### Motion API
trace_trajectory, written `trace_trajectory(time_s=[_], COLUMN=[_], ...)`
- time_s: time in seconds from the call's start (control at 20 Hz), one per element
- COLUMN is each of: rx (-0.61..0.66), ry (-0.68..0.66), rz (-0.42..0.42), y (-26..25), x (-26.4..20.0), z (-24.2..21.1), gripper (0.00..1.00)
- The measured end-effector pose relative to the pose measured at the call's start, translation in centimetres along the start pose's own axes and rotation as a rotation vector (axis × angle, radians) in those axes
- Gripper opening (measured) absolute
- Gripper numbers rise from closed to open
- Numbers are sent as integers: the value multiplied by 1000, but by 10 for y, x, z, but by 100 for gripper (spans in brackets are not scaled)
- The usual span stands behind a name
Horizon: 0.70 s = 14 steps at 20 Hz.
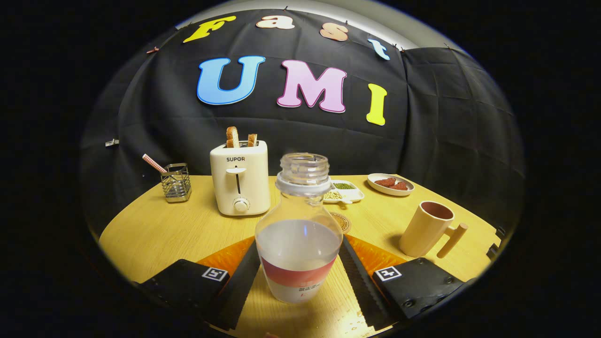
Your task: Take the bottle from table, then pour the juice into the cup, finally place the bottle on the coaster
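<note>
Two fingers of the gripper (299, 277) are seen flanking the uncapped bottle (298, 234), apparently pressed against its sides; contact cannot be confirmed. The bottle stands upright near the table's (155, 230) front edge. The coaster (342, 220) lies just behind it, the cup (429, 227) toward the right edge, the toaster (240, 178) farther back.
</note>
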<state>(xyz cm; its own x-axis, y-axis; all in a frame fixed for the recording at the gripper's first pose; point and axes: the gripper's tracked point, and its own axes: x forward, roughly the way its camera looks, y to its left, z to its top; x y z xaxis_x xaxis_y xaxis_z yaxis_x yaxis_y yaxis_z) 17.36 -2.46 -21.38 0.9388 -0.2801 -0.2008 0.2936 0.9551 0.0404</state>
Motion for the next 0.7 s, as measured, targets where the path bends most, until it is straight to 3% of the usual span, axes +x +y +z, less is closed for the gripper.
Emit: trace_trajectory(time_s=[0.2, 0.3, 0.35, 0.7], rx=[-41, -50, -52, -33], ry=[-8, -15, -17, -10], rz=[-11, 2, 7, 75], y=[0, 3, 4, 12], x=[5, 8, 8, 6], z=[-6, -6, -7, -7], gripper=[97, 90, 83, 76])
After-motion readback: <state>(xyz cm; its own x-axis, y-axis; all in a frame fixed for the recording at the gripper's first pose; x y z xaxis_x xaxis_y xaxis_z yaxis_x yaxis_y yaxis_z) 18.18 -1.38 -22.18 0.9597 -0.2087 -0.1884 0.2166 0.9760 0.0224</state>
